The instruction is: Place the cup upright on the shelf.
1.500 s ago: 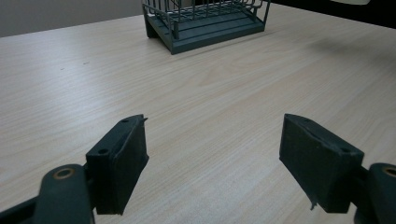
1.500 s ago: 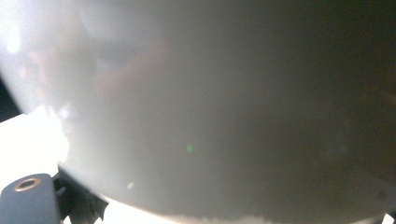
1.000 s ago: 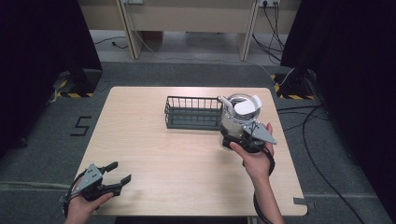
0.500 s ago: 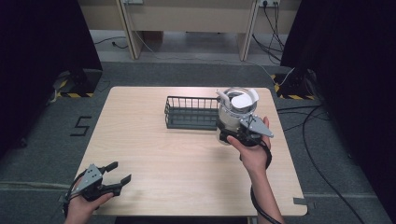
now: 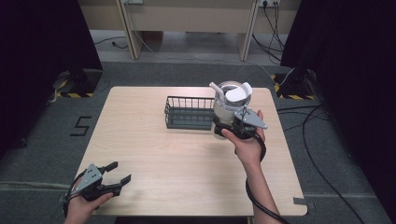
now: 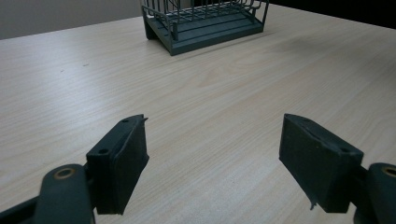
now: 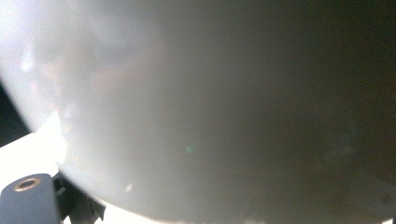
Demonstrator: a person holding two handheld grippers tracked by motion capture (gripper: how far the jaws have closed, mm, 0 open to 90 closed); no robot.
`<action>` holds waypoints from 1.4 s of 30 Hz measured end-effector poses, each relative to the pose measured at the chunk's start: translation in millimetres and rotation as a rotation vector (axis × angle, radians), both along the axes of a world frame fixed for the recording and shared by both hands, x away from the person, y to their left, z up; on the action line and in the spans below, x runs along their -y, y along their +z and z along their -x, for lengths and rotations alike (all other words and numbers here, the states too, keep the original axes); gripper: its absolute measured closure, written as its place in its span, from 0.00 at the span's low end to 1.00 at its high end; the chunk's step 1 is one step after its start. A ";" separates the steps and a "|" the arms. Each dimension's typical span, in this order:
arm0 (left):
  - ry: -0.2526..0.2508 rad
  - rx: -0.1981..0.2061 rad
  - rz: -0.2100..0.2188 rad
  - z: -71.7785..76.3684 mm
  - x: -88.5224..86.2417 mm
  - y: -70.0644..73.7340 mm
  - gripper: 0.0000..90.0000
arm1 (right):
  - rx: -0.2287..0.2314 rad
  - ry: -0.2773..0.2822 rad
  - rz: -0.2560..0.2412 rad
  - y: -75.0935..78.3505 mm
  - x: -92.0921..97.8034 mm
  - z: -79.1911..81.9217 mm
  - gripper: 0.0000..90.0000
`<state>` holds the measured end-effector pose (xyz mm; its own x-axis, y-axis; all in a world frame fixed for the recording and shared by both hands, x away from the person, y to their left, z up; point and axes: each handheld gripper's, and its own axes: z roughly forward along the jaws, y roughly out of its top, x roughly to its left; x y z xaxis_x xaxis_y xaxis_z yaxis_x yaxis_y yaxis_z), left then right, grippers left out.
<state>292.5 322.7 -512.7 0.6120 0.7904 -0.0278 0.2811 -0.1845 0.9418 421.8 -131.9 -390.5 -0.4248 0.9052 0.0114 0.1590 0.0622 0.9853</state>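
A pale grey round pot [image 5: 228,108] with white utensils standing in it is held by my right gripper [image 5: 223,128], which is shut on its lower wall. The pot sits at the right end of the dark wire basket [image 5: 187,113]; I cannot tell whether it touches the basket. In the right gripper view the pot's curved wall [image 7: 187,116] is pressed up close. My left gripper [image 5: 120,171] rests low over the table's front left corner, open, with nothing between its jaws [image 6: 212,158]. The basket [image 6: 205,21] lies far ahead of it.
The light wooden table [image 5: 159,149] has bare room between the two grippers. Cables [image 5: 322,140] lie on the grey floor to the right. Dark curtains stand at both sides, and wooden furniture legs at the back.
My right gripper has carried the pot leftward, from the table's right part to the basket's right end. The left gripper has stayed put.
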 end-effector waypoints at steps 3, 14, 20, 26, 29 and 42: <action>-0.001 0.000 -0.002 0.1 0.0 0.1 0.25 | -0.001 0.002 -0.005 2.1 -2.3 -5.3 0.12; 0.000 0.002 0.003 0.1 -0.3 0.1 0.25 | 0.000 -0.002 -0.003 10.5 -5.2 -16.8 0.12; 0.004 0.002 0.004 -0.1 -1.8 0.2 0.25 | -0.006 -0.003 0.001 13.9 -7.6 -24.4 0.12; 0.003 0.004 0.001 0.2 -1.9 0.4 0.25 | -0.008 -0.007 -0.006 17.0 -10.9 -32.0 0.12; 0.004 0.005 0.002 0.1 -2.1 0.6 0.25 | -0.011 -0.002 -0.017 19.1 -13.2 -35.2 0.12; 0.004 0.004 0.007 0.0 -2.3 0.6 0.25 | -0.007 0.001 -0.010 26.8 -25.4 -50.1 0.12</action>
